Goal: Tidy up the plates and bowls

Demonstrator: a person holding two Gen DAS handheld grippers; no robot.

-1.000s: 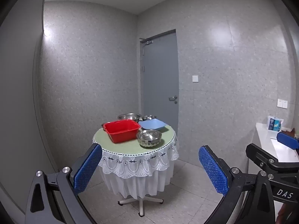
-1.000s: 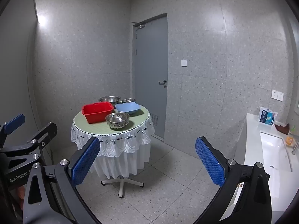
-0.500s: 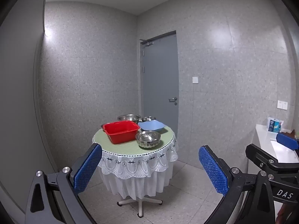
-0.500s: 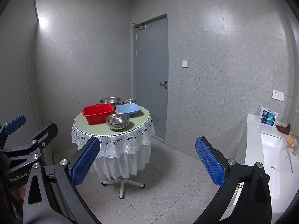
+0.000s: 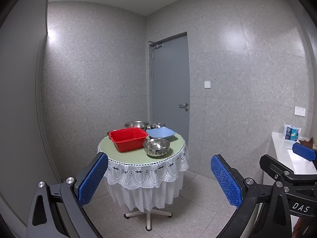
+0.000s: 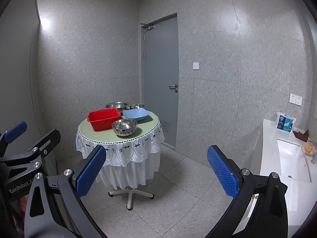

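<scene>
A small round table (image 5: 130, 155) (image 6: 103, 133) with a green top and white lace skirt stands some way ahead. On it sit a red plastic tub (image 5: 127, 139) (image 6: 103, 118), a blue square dish (image 5: 160, 132) (image 6: 135, 114), a steel bowl at the front (image 5: 156, 147) (image 6: 124, 126), a larger steel bowl (image 5: 136, 125) (image 6: 116, 105) and a small steel bowl (image 5: 157, 126) (image 6: 137, 106) at the back. My left gripper (image 5: 159, 180) and right gripper (image 6: 156, 171) are both open and empty, well short of the table.
A grey door (image 5: 170, 83) (image 6: 161, 79) is behind the table. A white counter with a sink (image 6: 291, 158) runs along the right wall, with a tissue pack (image 6: 285, 122) on it. Speckled tile floor (image 6: 168, 198) lies between me and the table.
Both grippers stay open. The views have drifted slightly, and the table sits marginally nearer and lower in frame.
</scene>
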